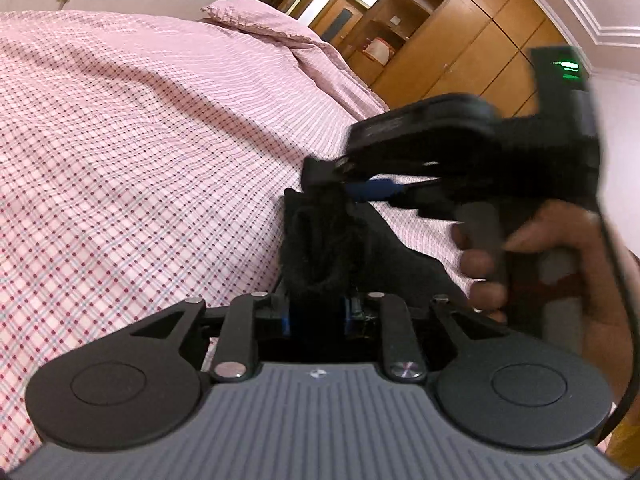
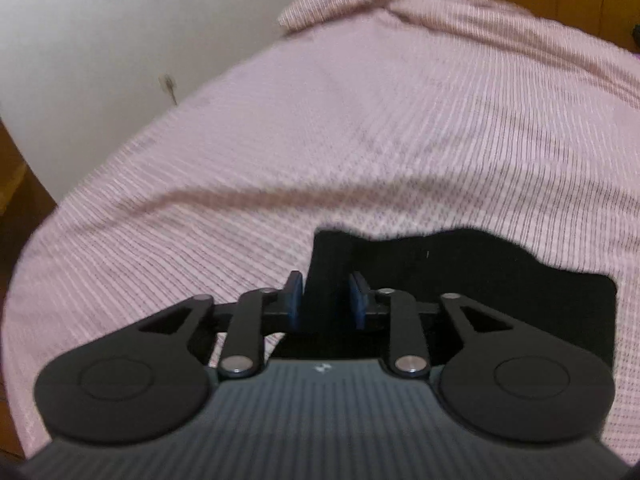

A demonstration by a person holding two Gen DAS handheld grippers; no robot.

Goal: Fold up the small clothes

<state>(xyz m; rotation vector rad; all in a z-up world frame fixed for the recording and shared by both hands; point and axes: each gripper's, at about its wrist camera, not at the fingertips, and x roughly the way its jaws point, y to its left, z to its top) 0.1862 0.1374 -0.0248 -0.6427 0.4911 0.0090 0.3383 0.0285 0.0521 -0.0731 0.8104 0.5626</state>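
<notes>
A small black garment (image 1: 320, 240) lies near the front edge of a bed with a pink checked sheet (image 1: 140, 140). In the left wrist view, one bunched end of it rises between the blue pads of my left gripper (image 1: 320, 314), which is shut on it. My right gripper (image 1: 360, 188), held by a hand (image 1: 560, 248), comes in from the right with its tip at the garment's upper corner. In the right wrist view, a raised fold of the black garment (image 2: 480, 272) stands between the parted pads of my right gripper (image 2: 326, 300), and the rest spreads flat to the right.
The pink sheet (image 2: 320, 120) stretches far ahead, with a pillow (image 1: 256, 16) at its far end. Wooden wardrobes (image 1: 460, 40) stand beyond the bed on the right. A white wall (image 2: 100, 40) runs along its left side.
</notes>
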